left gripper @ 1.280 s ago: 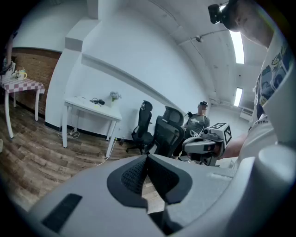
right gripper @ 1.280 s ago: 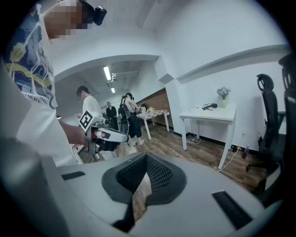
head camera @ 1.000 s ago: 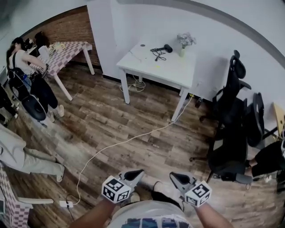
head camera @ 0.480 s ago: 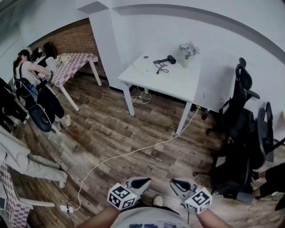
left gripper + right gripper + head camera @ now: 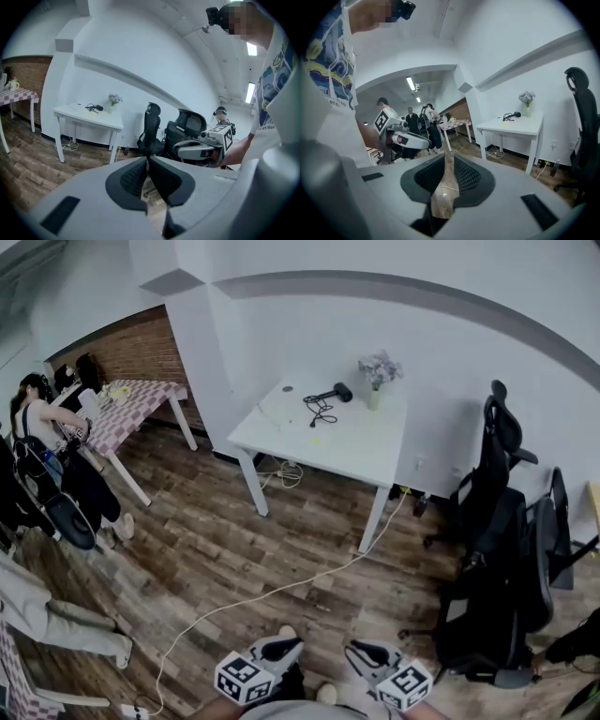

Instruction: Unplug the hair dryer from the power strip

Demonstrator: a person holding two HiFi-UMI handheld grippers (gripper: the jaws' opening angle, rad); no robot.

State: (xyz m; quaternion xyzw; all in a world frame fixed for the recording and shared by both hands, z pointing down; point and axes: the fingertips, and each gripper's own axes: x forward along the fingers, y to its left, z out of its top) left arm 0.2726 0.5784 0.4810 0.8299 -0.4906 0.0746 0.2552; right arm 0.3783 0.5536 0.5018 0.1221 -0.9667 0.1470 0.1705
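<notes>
Black, stubby hair dryer lies on the smooth white table, cord tangled beside it (left gripper clenched empty, right gripper barely parted, empty).

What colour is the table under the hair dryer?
The table is white; clearest in the head view.

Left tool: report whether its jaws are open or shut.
Shut. In the left gripper view the grey left tool has its dark ribbed pads meeting at the tips, with nothing held between them.
</notes>
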